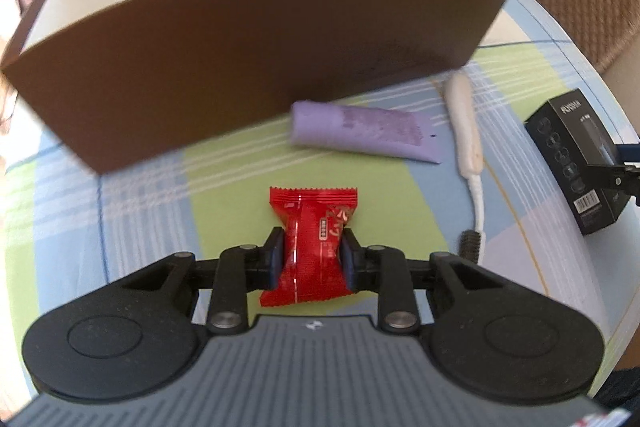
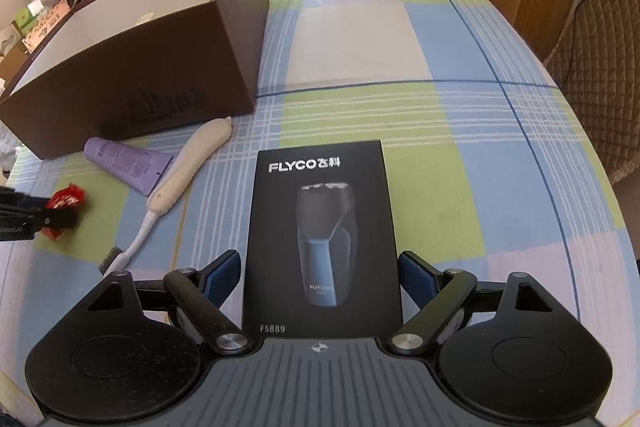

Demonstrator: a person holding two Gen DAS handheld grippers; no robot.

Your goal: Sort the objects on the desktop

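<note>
Pinching red candy packet (image 1: 311, 247), left claw (image 1: 312, 247) closed.

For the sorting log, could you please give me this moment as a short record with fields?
Left claw: shut on the red crinkled snack packet
Right claw: open, astride the black cardboard shaver box, pads not pressing
Container: brown open-topped cardboard box
Loose on the checked tablecloth: lilac plastic tube, cream-handled toothbrush
</note>
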